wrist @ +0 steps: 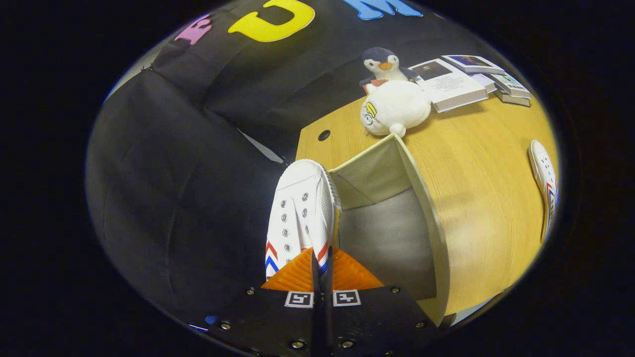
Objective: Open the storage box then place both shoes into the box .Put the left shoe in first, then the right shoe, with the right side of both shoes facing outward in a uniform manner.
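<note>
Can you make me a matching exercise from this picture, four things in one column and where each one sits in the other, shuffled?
Things:
1. held shoe
2. second shoe
3. plush toys
4. books

Places:
A. just behind the open storage box
B. lying on the table, away from the box
C. stacked beside the plush toys
D. pinched by the gripper, at the box's edge

Pairs: 1-D, 2-B, 3-A, 4-C
</note>
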The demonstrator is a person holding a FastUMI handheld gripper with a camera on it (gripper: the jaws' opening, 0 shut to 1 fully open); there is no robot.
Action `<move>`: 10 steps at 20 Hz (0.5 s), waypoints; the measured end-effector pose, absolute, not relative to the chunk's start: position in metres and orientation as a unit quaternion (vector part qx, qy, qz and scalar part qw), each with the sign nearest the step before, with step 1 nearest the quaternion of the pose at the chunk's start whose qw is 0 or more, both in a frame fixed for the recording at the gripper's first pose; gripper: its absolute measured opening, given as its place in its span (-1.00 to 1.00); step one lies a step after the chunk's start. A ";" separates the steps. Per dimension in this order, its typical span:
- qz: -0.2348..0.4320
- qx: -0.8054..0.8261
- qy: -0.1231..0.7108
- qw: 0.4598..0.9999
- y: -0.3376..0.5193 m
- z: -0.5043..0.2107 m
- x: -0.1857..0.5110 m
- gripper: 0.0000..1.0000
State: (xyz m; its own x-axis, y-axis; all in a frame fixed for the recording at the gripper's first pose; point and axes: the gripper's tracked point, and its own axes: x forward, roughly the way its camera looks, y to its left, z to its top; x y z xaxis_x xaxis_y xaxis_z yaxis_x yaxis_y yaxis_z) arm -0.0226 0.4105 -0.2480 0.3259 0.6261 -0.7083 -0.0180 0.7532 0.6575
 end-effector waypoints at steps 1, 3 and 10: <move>0.210 0.272 0.545 0.765 0.412 -0.253 -0.026 -1.00; 0.202 0.269 0.548 0.765 0.414 -0.263 -0.028 -0.99; 0.195 0.251 0.568 0.759 0.420 -0.290 -0.035 -0.99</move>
